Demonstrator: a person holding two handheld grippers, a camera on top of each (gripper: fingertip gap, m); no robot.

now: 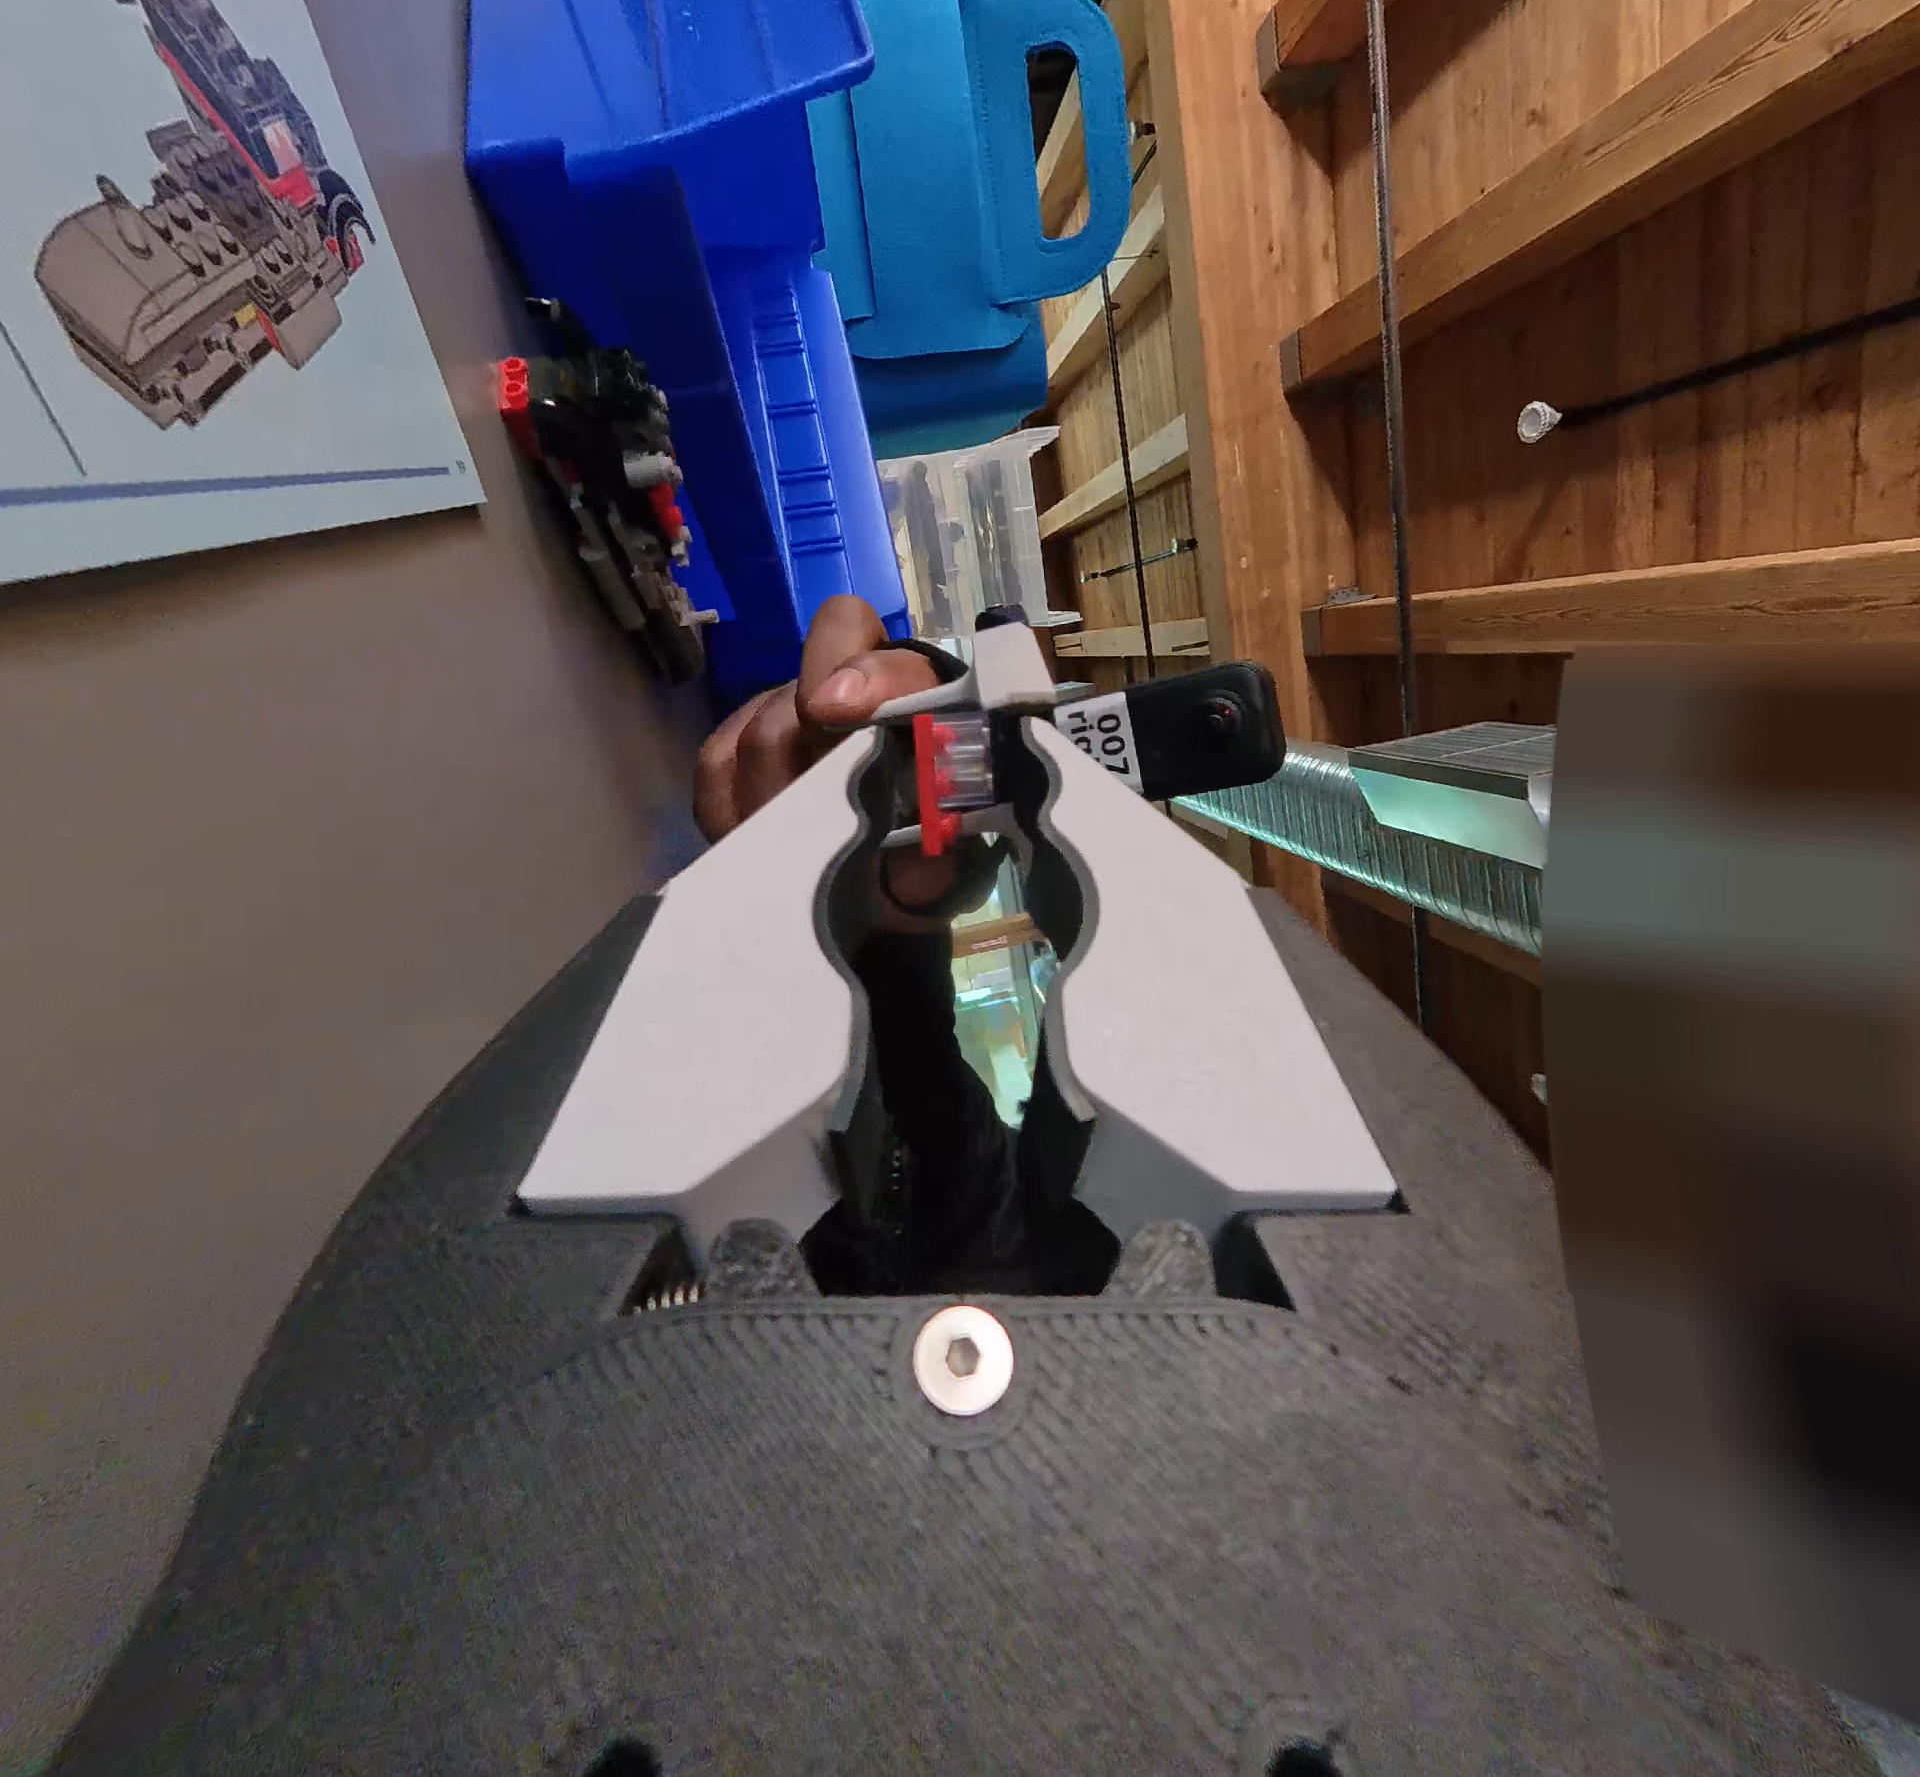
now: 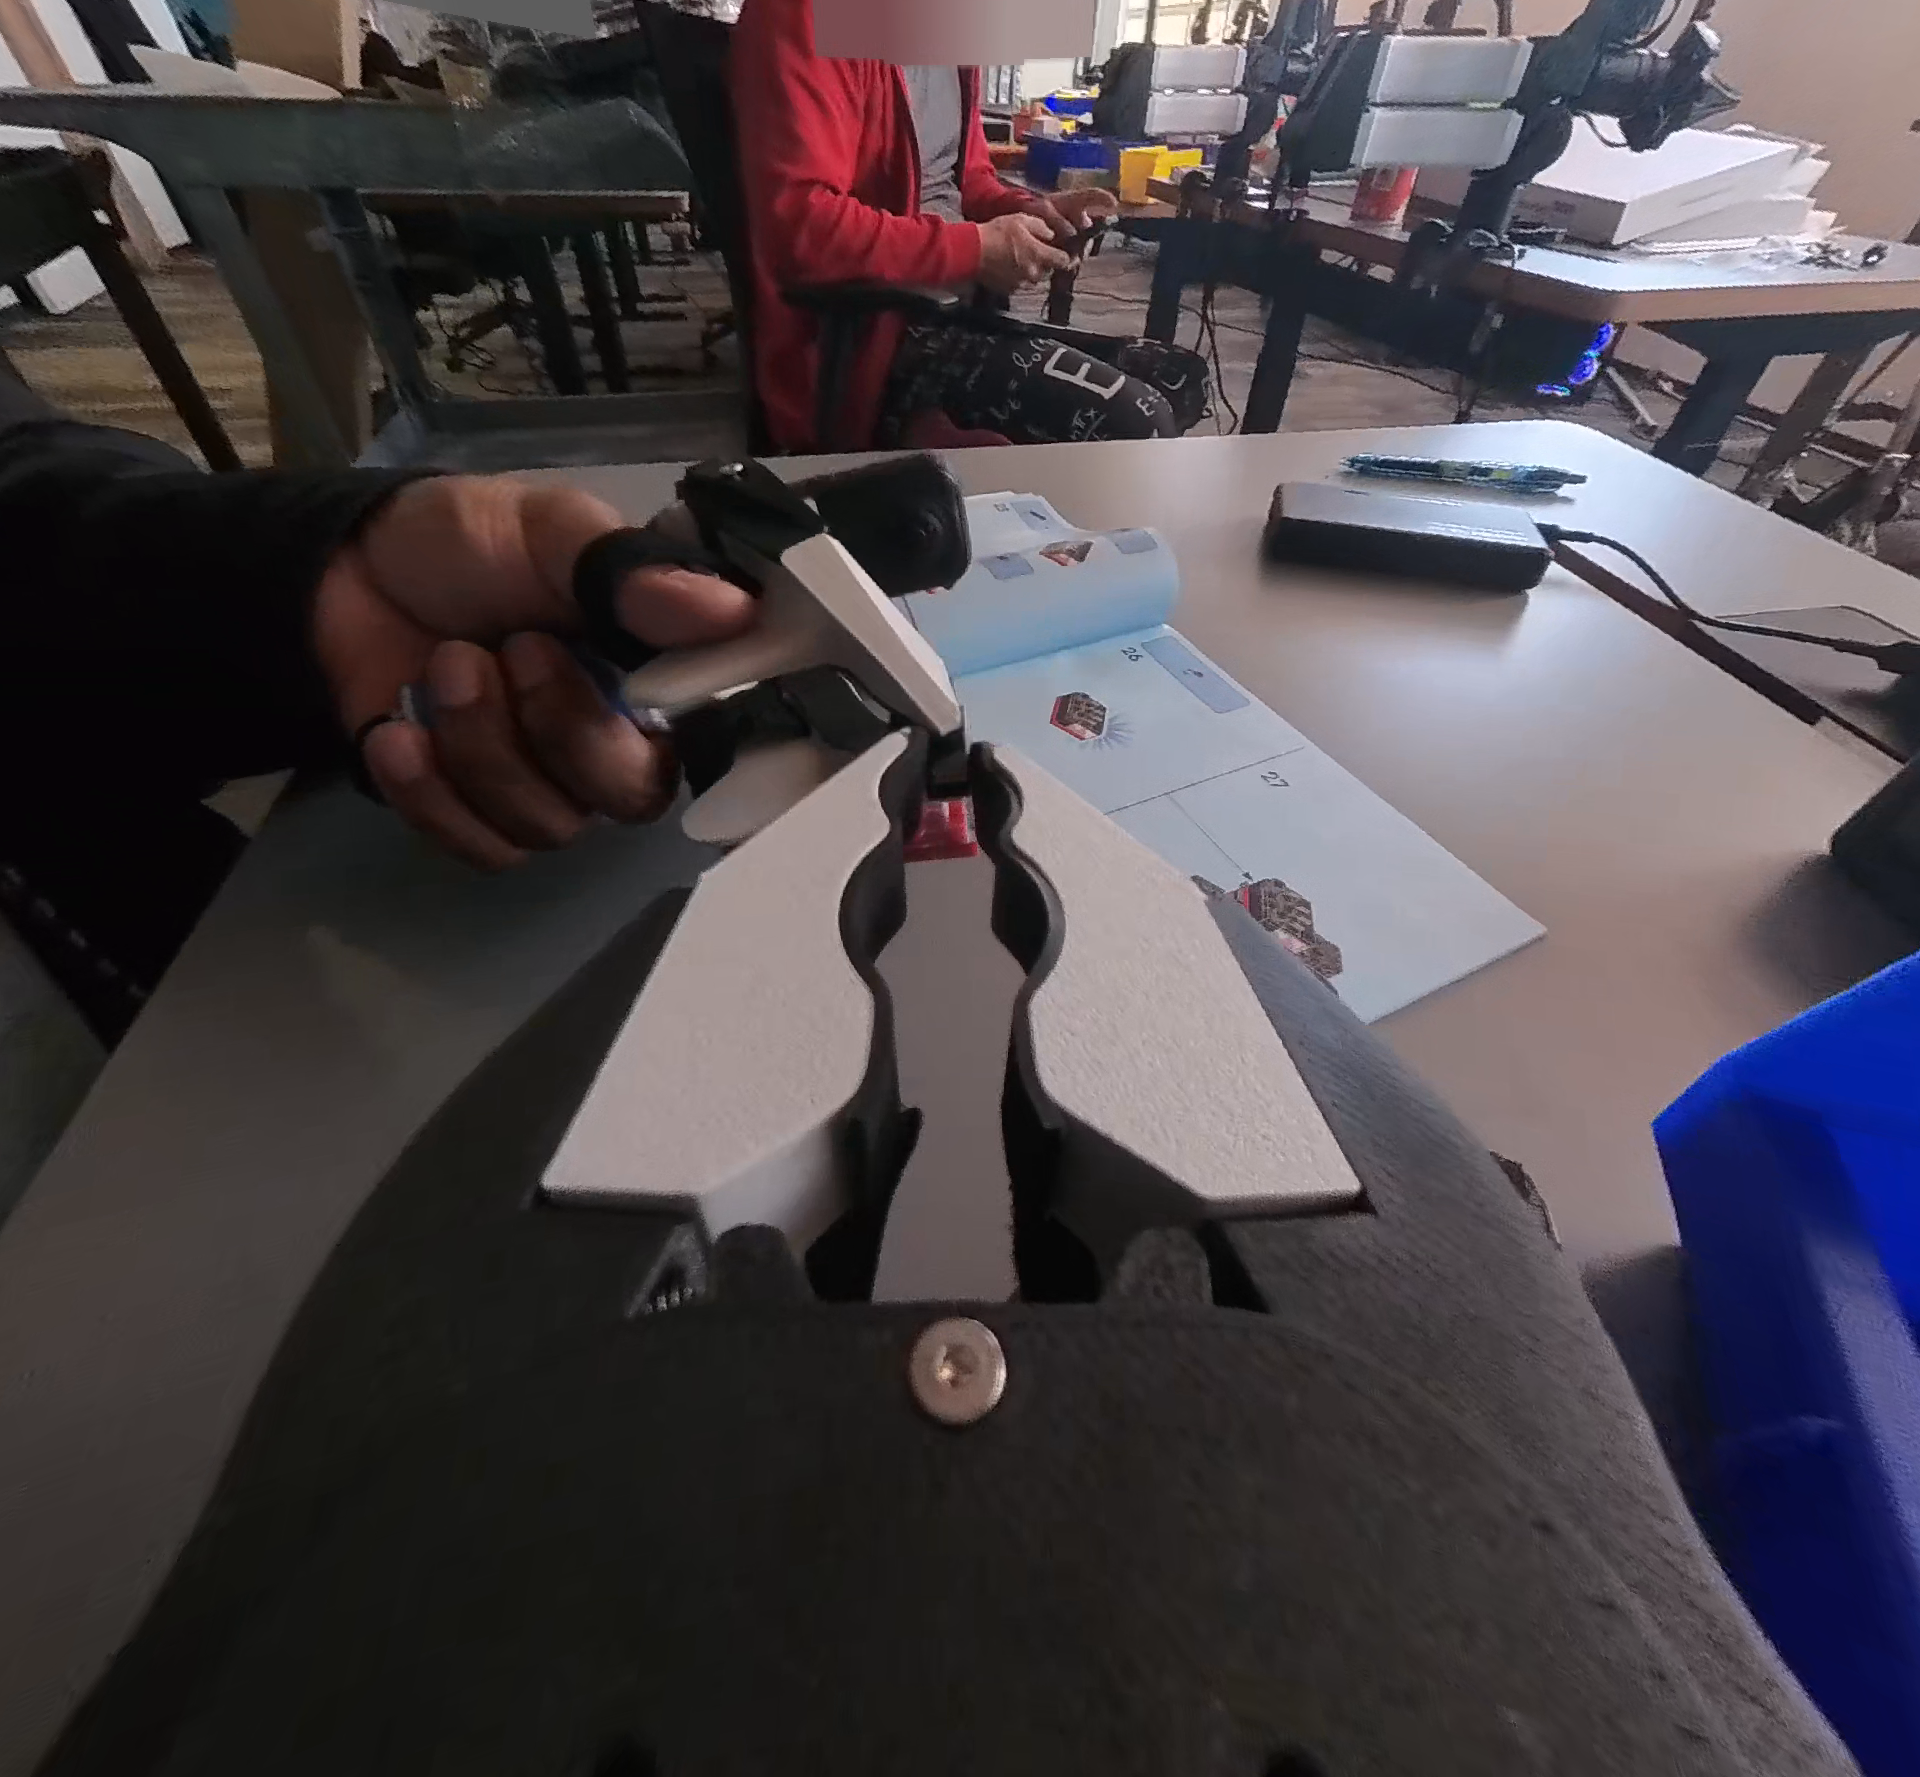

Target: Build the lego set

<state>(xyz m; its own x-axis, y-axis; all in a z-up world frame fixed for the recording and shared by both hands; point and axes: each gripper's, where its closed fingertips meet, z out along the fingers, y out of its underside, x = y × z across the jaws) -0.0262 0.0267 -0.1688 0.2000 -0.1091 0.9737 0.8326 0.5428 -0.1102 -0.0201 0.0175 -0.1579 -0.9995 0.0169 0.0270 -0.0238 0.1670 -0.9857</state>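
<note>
Left wrist view: left gripper clamps red lego piece.

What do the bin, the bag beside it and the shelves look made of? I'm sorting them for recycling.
Bin: rigid blue plastic, glossy, with moulded ribs and sheen on its rim. Bag: probably felt; matte, soft cut edges, visible stitching round the handle. Shelves: wood, unpainted, with clear grain and knots.

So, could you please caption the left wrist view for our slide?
Left gripper and right gripper meet tip to tip around a small red-and-clear lego piece.
</note>
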